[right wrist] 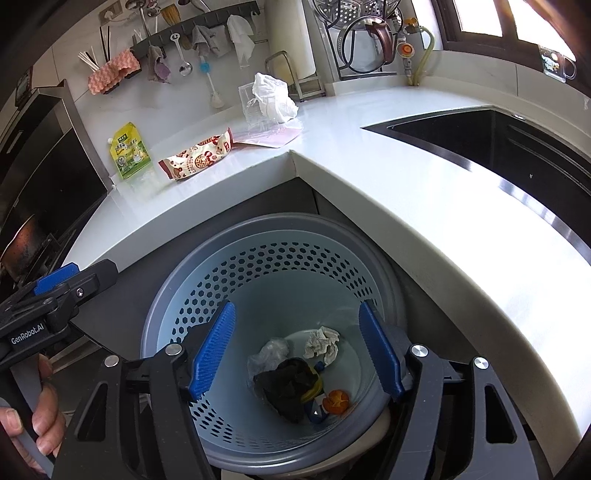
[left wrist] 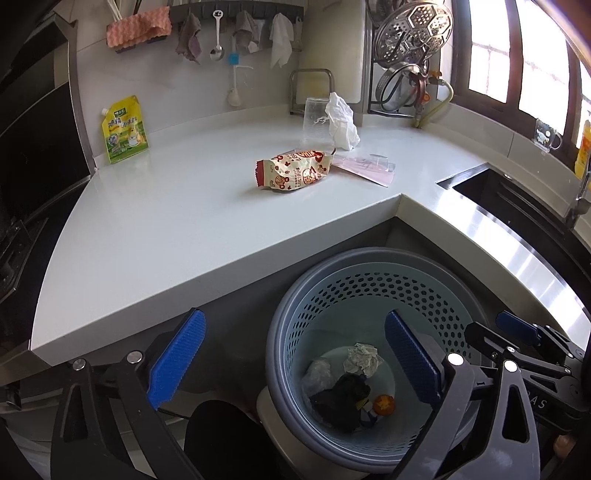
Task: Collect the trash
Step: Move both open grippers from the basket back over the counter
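Observation:
A blue-grey perforated trash bin (left wrist: 369,284) (right wrist: 258,258) stands on the floor below the counter corner. It holds crumpled paper (right wrist: 322,343), a black wad (right wrist: 288,387), clear plastic and an orange bit (right wrist: 336,401). On the white counter (left wrist: 166,229) lie a red-and-cream snack wrapper (left wrist: 295,170) (right wrist: 197,157), a pink flat packet (left wrist: 365,167) (right wrist: 269,138), a clear plastic cup (left wrist: 316,118) and a crumpled white tissue (left wrist: 341,122) (right wrist: 273,96). My left gripper (left wrist: 295,365) is open and empty beside the bin. My right gripper (right wrist: 297,358) is open and empty above the bin.
A yellow-green spout pouch (left wrist: 123,131) (right wrist: 130,151) leans on the wall at the left. A dark sink (right wrist: 498,147) is set in the counter at the right. Cloths and utensils hang on a wall rail (left wrist: 236,14). A steamer rack (left wrist: 410,33) stands at the back.

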Demonstrator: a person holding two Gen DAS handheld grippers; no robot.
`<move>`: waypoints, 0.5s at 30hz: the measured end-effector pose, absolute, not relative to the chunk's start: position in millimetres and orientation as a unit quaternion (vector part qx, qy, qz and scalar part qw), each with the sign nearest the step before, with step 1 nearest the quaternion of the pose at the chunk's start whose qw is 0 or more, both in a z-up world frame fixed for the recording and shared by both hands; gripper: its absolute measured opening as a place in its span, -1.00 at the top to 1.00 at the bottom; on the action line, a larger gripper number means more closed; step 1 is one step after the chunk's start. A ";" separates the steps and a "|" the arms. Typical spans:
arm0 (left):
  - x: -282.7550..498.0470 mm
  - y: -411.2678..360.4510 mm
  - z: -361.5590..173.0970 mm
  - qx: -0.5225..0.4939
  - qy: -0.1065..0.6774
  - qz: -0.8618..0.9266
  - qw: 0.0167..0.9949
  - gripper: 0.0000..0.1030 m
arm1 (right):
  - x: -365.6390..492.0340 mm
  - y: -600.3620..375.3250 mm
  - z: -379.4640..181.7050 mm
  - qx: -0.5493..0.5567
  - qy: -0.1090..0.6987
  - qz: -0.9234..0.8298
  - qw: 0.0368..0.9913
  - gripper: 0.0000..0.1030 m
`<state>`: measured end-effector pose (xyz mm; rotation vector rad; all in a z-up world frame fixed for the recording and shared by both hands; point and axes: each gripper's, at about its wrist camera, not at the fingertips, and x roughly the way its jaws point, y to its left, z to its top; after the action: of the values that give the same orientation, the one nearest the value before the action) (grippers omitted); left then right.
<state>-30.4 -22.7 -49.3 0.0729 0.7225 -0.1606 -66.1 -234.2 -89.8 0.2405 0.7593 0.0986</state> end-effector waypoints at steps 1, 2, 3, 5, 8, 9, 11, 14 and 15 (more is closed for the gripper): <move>-29.1 -21.4 -47.6 0.036 0.350 -0.076 0.933 -0.87 | -63.6 -234.6 -87.4 0.116 0.369 0.048 0.921 -0.32; -27.5 -20.1 -45.5 0.036 0.348 -0.075 0.934 -0.87 | -60.8 -234.7 -85.0 0.114 0.369 0.049 0.921 -0.33; -25.6 -18.7 -43.4 0.035 0.347 -0.074 0.934 -0.87 | -58.2 -234.5 -82.4 0.112 0.367 0.051 0.922 -0.36; -21.3 -16.1 -39.2 0.031 0.343 -0.073 0.936 -0.87 | -53.2 -233.6 -76.5 0.105 0.363 0.055 0.924 -0.36; -14.3 -12.6 -33.1 0.022 0.338 -0.072 0.938 -0.87 | -45.7 -234.4 -67.6 0.104 0.355 0.061 0.927 -0.40; -11.5 -11.9 -31.2 0.019 0.337 -0.074 0.938 -0.87 | -43.4 -235.8 -64.9 0.107 0.351 0.063 0.928 -0.42; -5.5 -11.4 -27.1 0.017 0.333 -0.077 0.940 -0.87 | -37.3 -238.5 -60.5 0.111 0.348 0.067 0.928 -0.44; 4.3 -11.9 -21.2 0.016 0.327 -0.075 0.942 -0.87 | -26.8 -241.7 -55.7 0.108 0.350 0.066 0.928 -0.44; 8.0 -11.4 -19.5 0.012 0.326 -0.077 0.942 -0.87 | -23.8 -242.8 -53.8 0.106 0.348 0.064 0.929 -0.44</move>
<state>8.0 -11.4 -19.5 0.0249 0.6648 -0.1565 -23.8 -242.8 -53.8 0.2173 0.7135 0.1320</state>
